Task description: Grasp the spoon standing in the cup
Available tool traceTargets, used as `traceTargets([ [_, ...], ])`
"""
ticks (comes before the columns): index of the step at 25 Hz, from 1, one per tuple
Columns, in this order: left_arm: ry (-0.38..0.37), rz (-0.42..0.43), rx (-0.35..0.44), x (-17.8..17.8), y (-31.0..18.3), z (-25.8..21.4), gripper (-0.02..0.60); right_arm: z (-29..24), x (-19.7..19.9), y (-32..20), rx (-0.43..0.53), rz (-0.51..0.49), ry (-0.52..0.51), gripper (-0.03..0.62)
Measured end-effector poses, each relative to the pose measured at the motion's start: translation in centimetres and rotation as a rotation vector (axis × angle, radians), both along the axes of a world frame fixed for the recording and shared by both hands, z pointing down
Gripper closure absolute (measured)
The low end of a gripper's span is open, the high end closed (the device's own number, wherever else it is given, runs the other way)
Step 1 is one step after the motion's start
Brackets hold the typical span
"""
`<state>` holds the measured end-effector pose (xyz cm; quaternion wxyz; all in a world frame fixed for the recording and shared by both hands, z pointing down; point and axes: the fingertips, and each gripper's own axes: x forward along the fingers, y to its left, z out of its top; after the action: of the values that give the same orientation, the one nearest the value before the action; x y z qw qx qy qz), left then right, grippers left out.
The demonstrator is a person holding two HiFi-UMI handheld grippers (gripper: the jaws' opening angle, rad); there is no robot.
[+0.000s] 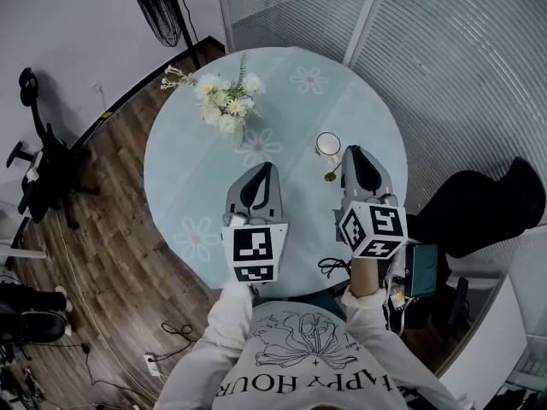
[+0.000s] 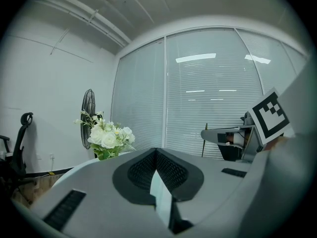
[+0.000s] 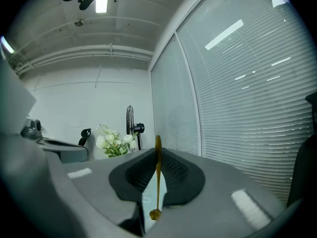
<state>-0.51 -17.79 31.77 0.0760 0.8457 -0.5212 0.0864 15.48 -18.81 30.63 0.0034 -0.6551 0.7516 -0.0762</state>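
Right tongs [image 3: 157, 155]: clamped on the spoon [image 3: 157, 182]. The thin gold handle stands upright between the pads, with the small rounded end hanging below them. In the head view a gold tip shows just beside the cup [image 1: 328, 146], at the nose of the right tongs; it looks clear of the rim, not inside. The cup stands upright on the round worktop [image 1: 188, 178].

Left tongs [image 2: 156, 151]: jaws together, nothing between them, held over the worktop well apart from the cup.

Risks as I judge them:
- The grip is on a narrow, smooth handle, along one thin line of the pads. Any jolt or slackening could let the spoon pivot or slide down and drop onto the worktop.
- The spoon's low end hangs close to the cup. A sideways swing of the right tongs could catch the rim and tip the cup.
- The flowers [image 1: 226, 105] stand further back, near the left tongs' line; a careless reach that way could brush them.
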Motion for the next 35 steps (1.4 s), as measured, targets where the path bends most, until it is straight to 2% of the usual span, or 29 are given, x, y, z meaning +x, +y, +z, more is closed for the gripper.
traceTargets([
  [10,0.013,0.011,0.043,-0.4,1.5,-1.9,0.575,-1.2,-0.6,2.2,0.019,0.003,-0.009,0.558],
  [35,0.029,0.035,0.08,0.3,3.5,-3.8,0.575,-2.8,-0.4,5.3,0.043,-0.003,-0.04,0.557],
])
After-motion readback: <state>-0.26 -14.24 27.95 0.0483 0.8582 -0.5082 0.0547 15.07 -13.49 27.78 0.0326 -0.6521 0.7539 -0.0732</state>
